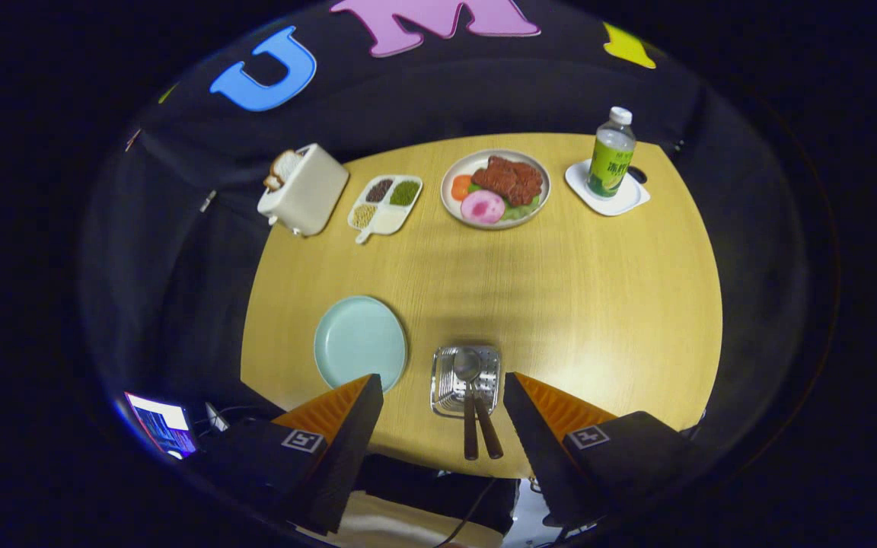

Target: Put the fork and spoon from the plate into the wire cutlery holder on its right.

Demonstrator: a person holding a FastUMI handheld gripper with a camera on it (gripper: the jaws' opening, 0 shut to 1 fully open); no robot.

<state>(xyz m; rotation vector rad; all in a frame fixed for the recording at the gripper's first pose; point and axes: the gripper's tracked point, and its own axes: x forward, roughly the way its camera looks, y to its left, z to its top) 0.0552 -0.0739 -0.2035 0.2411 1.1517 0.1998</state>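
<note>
One pair of tongs (442, 396) over the near edge of the round light-wood table (598, 304), its two fingers (347, 415) spread wide apart, gripping nothing. Between the fingers, one square wire cutlery holder of shiny metal (466, 380), with two utensils in it: one spoon with a metal bowl and brown wooden handle (468, 403), and one fork with a like handle (486, 430), its head hard to make out inside the wire. Both handles sticking out toward the near table edge, side by side and touching or nearly so. Just left of the holder, one pale-green round plate (360, 341), bare. Well beyond, along the far side of the table: one cream toaster (304, 190) with one slice of bread (284, 169) poking out; one white divided tray (385, 204) with four compartments; one white round plate of play food (495, 189); one green-labelled plastic bottle (610, 154) upright on one white square coaster (607, 194).
</note>
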